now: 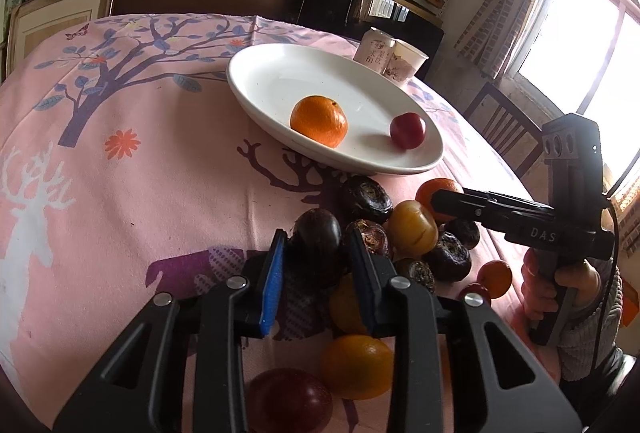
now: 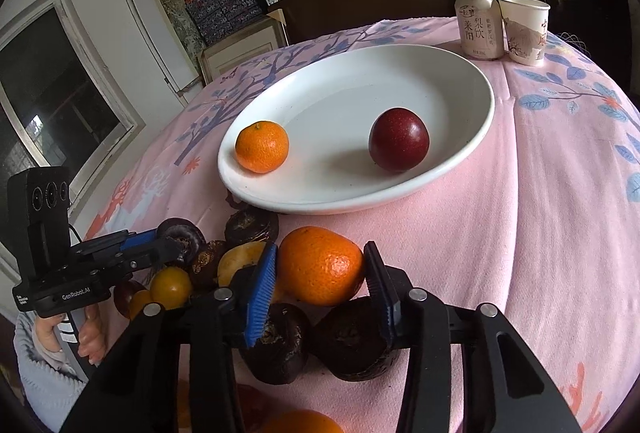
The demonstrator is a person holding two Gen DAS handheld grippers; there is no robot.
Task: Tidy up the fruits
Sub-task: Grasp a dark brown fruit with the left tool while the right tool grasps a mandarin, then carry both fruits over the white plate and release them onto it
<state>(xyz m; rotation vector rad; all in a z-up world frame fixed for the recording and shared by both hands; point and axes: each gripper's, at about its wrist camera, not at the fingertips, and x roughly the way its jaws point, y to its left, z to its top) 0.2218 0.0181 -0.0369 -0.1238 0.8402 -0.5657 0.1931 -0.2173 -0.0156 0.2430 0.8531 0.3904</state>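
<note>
On the pink tablecloth, a white plate holds a tangerine and a red plum. In front of it lies a pile of fruit: dark purple, yellow, orange and red. My left gripper is shut on a dark purple fruit at the pile's left end. At the end nearest the plate, my right gripper has both blue pads against a large tangerine. Two dark fruits lie under it.
A drink can and a paper cup stand behind the plate at the table's far edge. A wooden chair is beside the table on the window side. Shelves of boxes fill the back wall.
</note>
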